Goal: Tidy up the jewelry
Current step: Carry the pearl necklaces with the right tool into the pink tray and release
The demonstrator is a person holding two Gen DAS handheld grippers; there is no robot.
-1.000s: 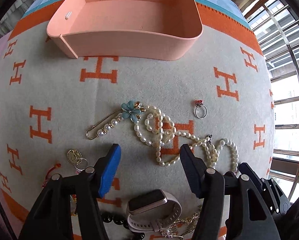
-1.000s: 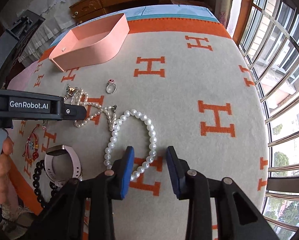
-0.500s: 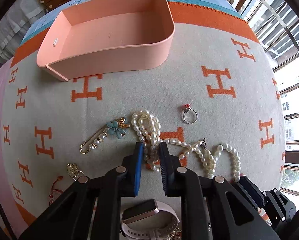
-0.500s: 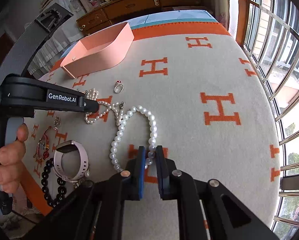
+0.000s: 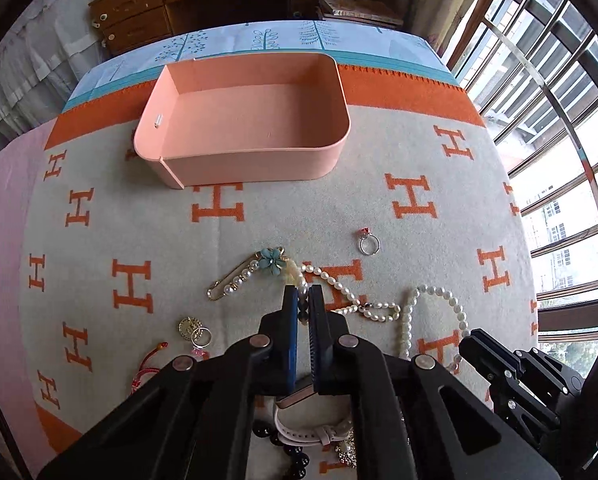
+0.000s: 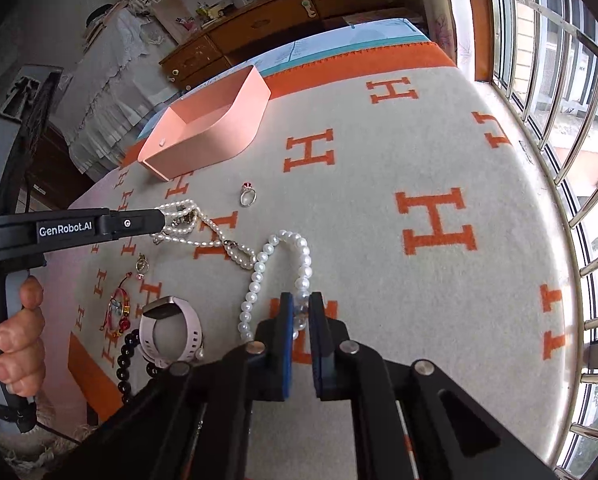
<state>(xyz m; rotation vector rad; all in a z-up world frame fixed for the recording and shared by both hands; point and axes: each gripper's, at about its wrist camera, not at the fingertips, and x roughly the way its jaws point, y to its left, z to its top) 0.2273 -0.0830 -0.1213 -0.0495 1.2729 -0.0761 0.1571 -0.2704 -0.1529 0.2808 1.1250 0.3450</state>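
Both my grippers have just closed, the left gripper (image 5: 303,300) on the small-pearl necklace (image 5: 341,286) mid-blanket, the right gripper (image 6: 300,309) on the big-pearl bracelet (image 6: 283,268) beside it, ready for the pink tray (image 5: 255,160).

We see a cream blanket (image 5: 299,208) with orange H letters over the table, a wooden dresser (image 5: 139,20) behind it, white frilled cloth (image 6: 111,76) to the left, barred windows (image 6: 559,60) on the right, books (image 5: 359,6) near the dresser.
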